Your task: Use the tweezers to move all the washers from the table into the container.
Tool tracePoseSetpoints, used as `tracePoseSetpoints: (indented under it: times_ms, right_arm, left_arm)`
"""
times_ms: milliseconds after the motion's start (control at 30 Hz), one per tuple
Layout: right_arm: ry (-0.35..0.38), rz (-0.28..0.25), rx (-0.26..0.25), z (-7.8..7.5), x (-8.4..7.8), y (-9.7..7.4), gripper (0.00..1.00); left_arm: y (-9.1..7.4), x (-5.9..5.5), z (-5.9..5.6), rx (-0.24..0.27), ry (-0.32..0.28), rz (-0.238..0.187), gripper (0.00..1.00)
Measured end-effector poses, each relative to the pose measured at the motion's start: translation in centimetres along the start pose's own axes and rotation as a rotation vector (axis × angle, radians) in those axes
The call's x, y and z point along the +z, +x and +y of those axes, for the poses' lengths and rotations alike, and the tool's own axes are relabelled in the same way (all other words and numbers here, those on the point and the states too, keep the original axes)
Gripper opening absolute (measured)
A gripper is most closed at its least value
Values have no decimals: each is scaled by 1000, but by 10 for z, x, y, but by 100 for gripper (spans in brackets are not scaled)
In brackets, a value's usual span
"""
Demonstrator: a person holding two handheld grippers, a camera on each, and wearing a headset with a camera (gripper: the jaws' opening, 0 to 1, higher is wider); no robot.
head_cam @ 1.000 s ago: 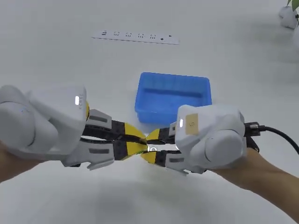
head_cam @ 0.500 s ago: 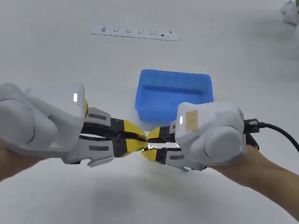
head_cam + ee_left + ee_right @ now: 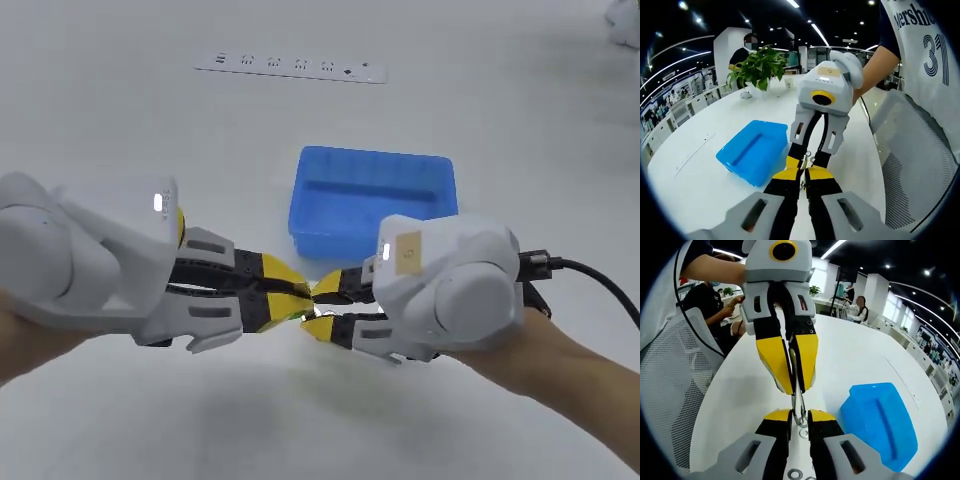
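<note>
- The left gripper (image 3: pixel 296 300) and the right gripper (image 3: pixel 330 310) were held tip to tip just above the tabletop (image 3: pixel 300 410), nearest the person.
- The tweezers (image 3: pixel 797 399) were seen bridging the two grippers. One end was pinched by the left fingers (image 3: pixel 774 361), which were pressed together on it. The other end ran down between the right fingers (image 3: pixel 777 421).
- The right fingers were drawn narrow about the tweezers, with slim gaps showing either side. Whether they were actually clamped could not be told.
- One washer (image 3: pixel 803 433) was seen lying flat on the tabletop just under the tweezers' lower end. A second washer (image 3: pixel 795 473) lay nearer the right gripper's body. Neither was seen to be gripped.
- The container (image 3: pixel 370 205), blue and open-topped, was set just beyond the meeting fingertips. No washer could be made out in it in the head view.
- A power strip (image 3: pixel 290 67) was laid well apart, at the far side of the tabletop.
- Step judged: the tweezers were being passed or re-seated between the grippers ahead of a pick, and no washer was judged moved yet.
- Next move judged: a firm hold by one gripper alone would be needed and the other would have to be let go. The tips would then be lowered over the nearest washer's edge and squeezed gently, since a thin, flat washer was judged likely to slip.
</note>
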State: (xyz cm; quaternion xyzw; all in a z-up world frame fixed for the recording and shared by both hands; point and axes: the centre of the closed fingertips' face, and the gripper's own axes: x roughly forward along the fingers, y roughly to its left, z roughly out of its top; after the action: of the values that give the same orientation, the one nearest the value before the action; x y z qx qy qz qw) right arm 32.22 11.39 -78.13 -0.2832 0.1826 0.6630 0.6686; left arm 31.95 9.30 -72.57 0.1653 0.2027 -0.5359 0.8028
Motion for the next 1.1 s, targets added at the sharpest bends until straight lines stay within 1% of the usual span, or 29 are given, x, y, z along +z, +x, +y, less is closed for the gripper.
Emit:
tracePoseSetpoints:
  times_ms: [100, 167, 233, 333, 467, 567, 667, 700, 733, 767, 833, 967, 1100]
  right_arm:
    - [4, -3, 4, 0, 1, 0, 14]
    - [14, -7, 13, 0, 2, 1, 14]
    - [9, 4, 16, -1, 0, 2, 12]
    - [29, 8, 28, -3, 0, 4, 11]
    - [42, 6, 40, 0, 0, 6, 11]
    - [46, 4, 41, 0, -1, 5, 10]
    - [24, 12, 32, 1, -1, 4, 10]
    - [25, 12, 31, 1, -1, 4, 10]
    - [29, 10, 28, 1, -1, 3, 10]
    - [31, 9, 27, 1, -1, 3, 10]
    - [28, 11, 30, 3, -1, 1, 10]
    - [21, 3, 34, 5, 2, -4, 10]
    - [11, -5, 24, 4, 7, -10, 10]
  left_arm:
    - [0, 0, 2, 0, -27, 3, 8]
    - [0, -2, 5, 10, -69, 11, 8]
    - [-1, -4, 9, 15, -79, 21, 8]
    - [-2, -9, 12, 12, -137, 39, 8]
    - [-2, -14, 10, 1, -140, 59, 9]
    - [-1, -14, 8, 2, -134, 56, 9]
    - [0, -12, 6, 6, -125, 45, 9]
    - [1, -11, 5, 8, -107, 40, 9]
    - [2, -11, 4, 9, -103, 40, 9]
    - [2, -10, 3, 9, -83, 39, 9]
    - [3, -9, 1, 4, -72, 38, 9]
    - [1, -3, -3, 1, -42, 23, 9]
    - [-3, 4, -3, 7, -26, 11, 9]
